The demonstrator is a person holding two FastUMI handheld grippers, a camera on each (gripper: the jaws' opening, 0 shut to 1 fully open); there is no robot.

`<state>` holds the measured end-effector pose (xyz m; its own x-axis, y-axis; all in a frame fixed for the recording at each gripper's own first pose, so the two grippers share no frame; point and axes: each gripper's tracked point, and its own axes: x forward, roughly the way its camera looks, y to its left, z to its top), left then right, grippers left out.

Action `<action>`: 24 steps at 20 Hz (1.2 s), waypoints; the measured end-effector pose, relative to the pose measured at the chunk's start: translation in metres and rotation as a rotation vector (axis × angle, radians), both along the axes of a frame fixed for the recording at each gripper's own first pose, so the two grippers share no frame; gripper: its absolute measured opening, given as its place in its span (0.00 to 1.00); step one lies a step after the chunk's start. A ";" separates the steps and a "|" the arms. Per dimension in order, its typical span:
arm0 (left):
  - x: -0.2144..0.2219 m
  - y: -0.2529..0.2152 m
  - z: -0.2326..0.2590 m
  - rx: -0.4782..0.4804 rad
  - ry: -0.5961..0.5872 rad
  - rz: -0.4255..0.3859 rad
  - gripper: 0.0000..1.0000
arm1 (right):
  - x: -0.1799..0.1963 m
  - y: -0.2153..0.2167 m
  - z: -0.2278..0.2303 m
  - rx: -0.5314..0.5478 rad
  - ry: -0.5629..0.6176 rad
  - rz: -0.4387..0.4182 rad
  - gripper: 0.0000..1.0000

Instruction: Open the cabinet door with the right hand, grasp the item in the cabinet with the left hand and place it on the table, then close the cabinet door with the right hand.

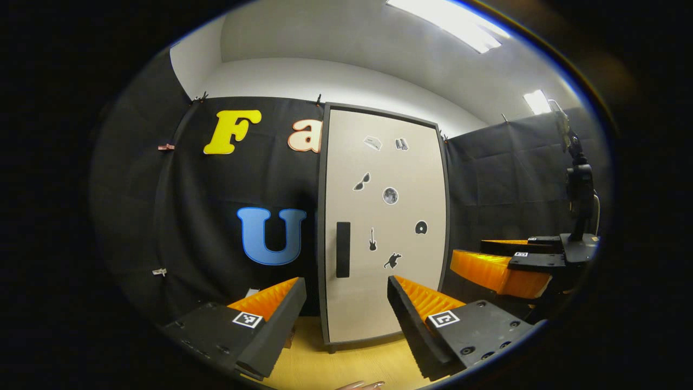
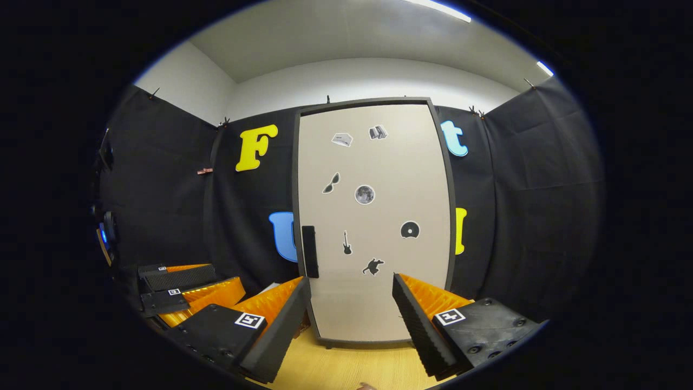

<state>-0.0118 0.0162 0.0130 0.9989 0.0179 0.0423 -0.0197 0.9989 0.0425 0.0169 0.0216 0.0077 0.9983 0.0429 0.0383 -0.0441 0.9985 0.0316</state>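
Looking along the left tool (image 1: 346,319), you see its fingers spread wide with nothing between them, hovering over the counter (image 1: 325,368). One cabinet stands at the counter's back edge, its single door (image 1: 385,227) closed, with one dark vertical handle (image 1: 342,249) near the door's left edge. Take the handle, not the smooth panel; the door is likely stiff, light and hinged on the right. Seven stickers dot the door. The right tool (image 1: 503,265) sits off to the right.

Through the right gripper view, the right tool (image 2: 352,319) is likewise wide open and holding nothing, facing the door (image 2: 373,216) and handle (image 2: 309,252). The item is hidden inside, so its handling can't be judged. The left tool (image 2: 184,290) sits lower left.
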 end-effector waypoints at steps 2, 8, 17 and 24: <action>-0.001 0.006 0.001 0.009 -0.007 0.005 0.95 | 0.010 0.004 0.001 -0.013 -0.019 0.000 0.98; -0.003 0.045 0.004 0.014 -0.021 0.098 0.95 | 0.054 0.038 -0.001 0.037 -0.030 0.079 0.98; -0.008 0.099 -0.002 -0.008 -0.020 0.242 0.95 | 0.136 0.076 -0.023 -0.004 -0.041 0.105 0.98; -0.003 0.147 0.005 0.040 -0.050 0.376 0.95 | 0.202 0.091 -0.047 0.015 -0.031 0.051 0.95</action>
